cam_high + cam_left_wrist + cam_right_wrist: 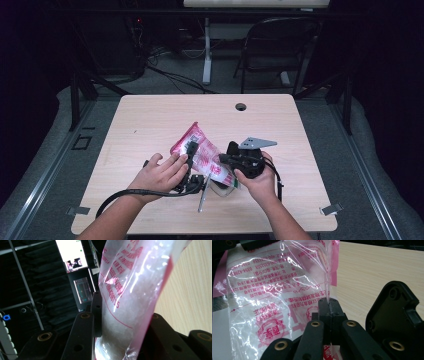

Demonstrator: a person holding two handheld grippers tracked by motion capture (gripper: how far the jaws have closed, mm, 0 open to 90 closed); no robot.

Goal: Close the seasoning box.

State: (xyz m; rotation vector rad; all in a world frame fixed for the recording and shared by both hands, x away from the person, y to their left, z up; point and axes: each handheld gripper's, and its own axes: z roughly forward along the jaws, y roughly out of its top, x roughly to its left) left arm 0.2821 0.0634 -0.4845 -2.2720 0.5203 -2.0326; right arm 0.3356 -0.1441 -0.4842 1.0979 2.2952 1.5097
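Note:
A clear plastic bag (202,150) with pink and red print and white filling is held up over the middle of the wooden table (150,115). My left gripper (192,149) is clamped across the bag. In the left gripper view the bag (130,290) bulges between the two jaws of that gripper (125,315). My right gripper (223,158) grips the bag from the right side. In the right gripper view its jaws (329,306) meet on a thin fold of the bag's film (274,290).
A thin metal tool (202,197) and a clear wrapper (223,187) lie on the table near the front edge, below the bag. A cable hole (241,106) sits at the table's far side. A folding chair (280,45) stands behind the table.

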